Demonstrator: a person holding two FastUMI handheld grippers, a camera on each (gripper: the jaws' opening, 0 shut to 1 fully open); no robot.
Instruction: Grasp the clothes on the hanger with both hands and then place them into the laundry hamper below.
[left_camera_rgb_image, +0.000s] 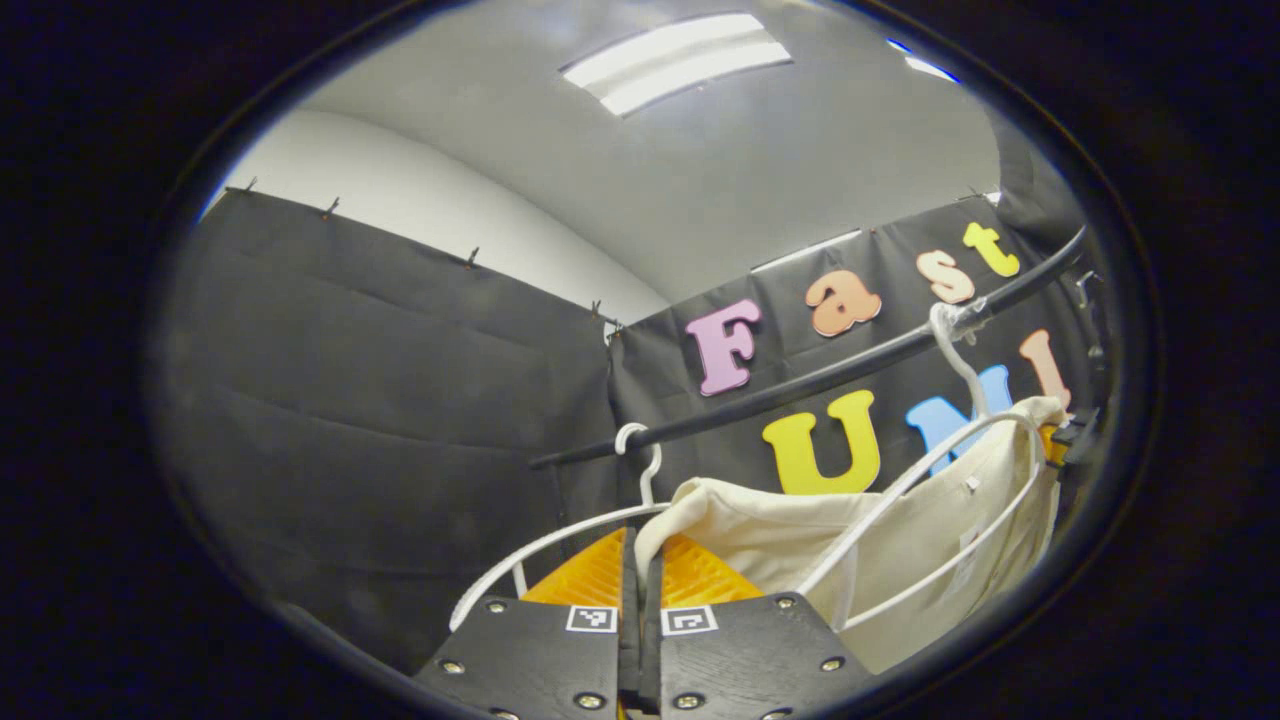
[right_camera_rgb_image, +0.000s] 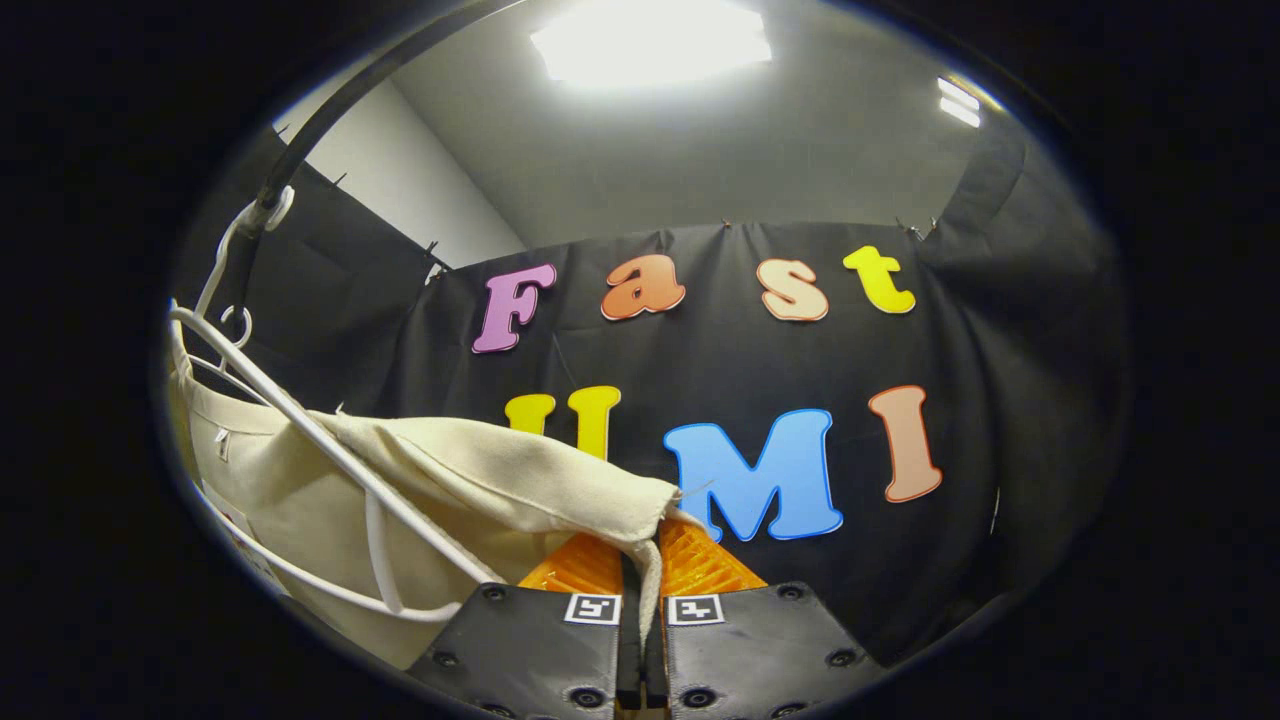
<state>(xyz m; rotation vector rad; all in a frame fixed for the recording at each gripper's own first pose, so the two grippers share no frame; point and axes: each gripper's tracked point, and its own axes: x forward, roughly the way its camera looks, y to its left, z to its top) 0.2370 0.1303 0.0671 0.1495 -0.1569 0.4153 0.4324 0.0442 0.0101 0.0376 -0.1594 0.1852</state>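
Observation:
A cream garment (left_camera_rgb_image: 900, 540) hangs on a white wire hanger (left_camera_rgb_image: 960, 450) hooked over a black rail (left_camera_rgb_image: 820, 375). My left gripper (left_camera_rgb_image: 640, 570) is shut on the garment's near shoulder edge, low in the left gripper view. In the right gripper view the same cream garment (right_camera_rgb_image: 460, 480) stretches from the left down to my right gripper (right_camera_rgb_image: 645, 560), which is shut on its other shoulder corner. The white hanger (right_camera_rgb_image: 300, 420) runs through the cloth, and its hook sits on the rail (right_camera_rgb_image: 330, 100) at the upper left.
A second, bare white hanger (left_camera_rgb_image: 560, 540) hangs on the rail left of the garment in the left gripper view. Black cloth walls (right_camera_rgb_image: 1000, 400) close in behind and to both sides. Ceiling lights (right_camera_rgb_image: 650, 40) shine overhead.

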